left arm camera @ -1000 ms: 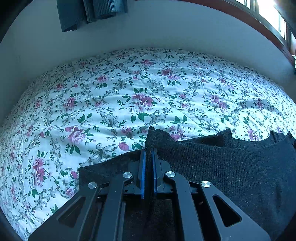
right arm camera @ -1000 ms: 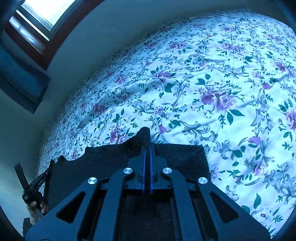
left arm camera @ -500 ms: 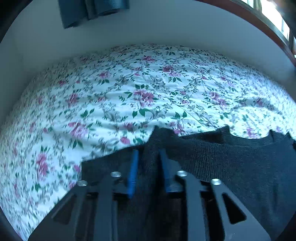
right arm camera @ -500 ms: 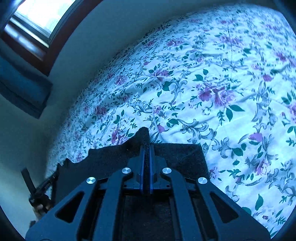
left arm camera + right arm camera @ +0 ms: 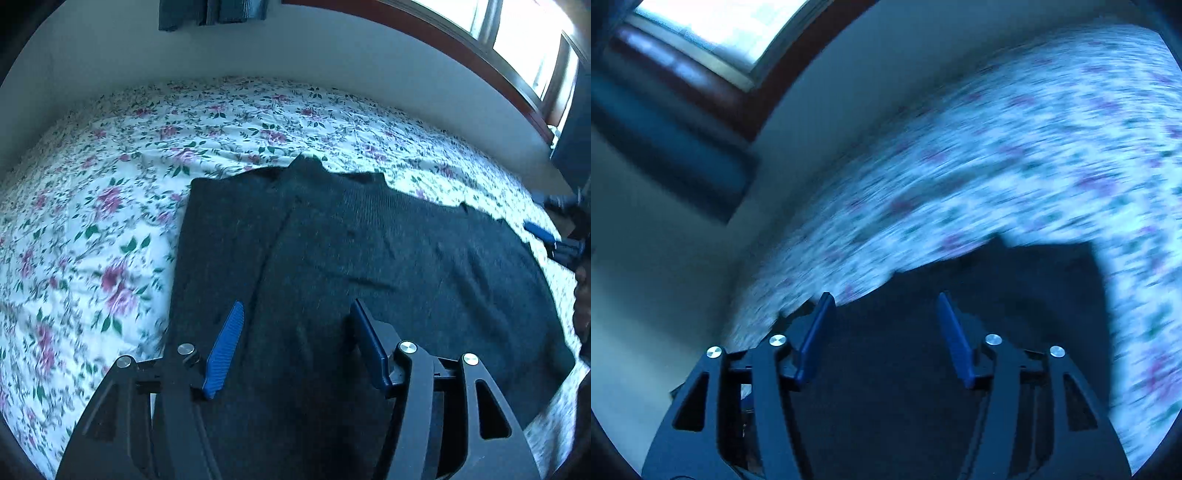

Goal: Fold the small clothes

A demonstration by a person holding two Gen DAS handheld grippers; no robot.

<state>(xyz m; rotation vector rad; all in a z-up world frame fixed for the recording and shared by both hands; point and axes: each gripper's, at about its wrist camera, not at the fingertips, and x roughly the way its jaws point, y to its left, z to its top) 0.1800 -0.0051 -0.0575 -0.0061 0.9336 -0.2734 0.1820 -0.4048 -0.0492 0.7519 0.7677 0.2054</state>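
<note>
One dark knit sweater [image 5: 369, 266] lies spread on the bed [image 5: 110, 206], over a floral sheet of pink roses and green leaves on white. Its fabric is charcoal to black with a fine ribbed texture. A long fold line runs from the far edge toward the camera on its left part, where one layer overlaps another. The far edge is uneven, with a small peak and a few bumps, and the left edge is straight.

The left claw [image 5: 295, 347] hovers over the near part of the sweater, jaws opening, blue pads well apart and gripping nothing. The right claw [image 5: 882, 339] in its own blurred view likewise has its jaws opening, with only the dark sweater [image 5: 960, 332] beneath and nothing pinched between the pads. In the left view the right claw [image 5: 543, 236] shows at the sweater's far right edge.

A window [image 5: 517, 48] with a wooden frame sits above the wall behind the bed.
</note>
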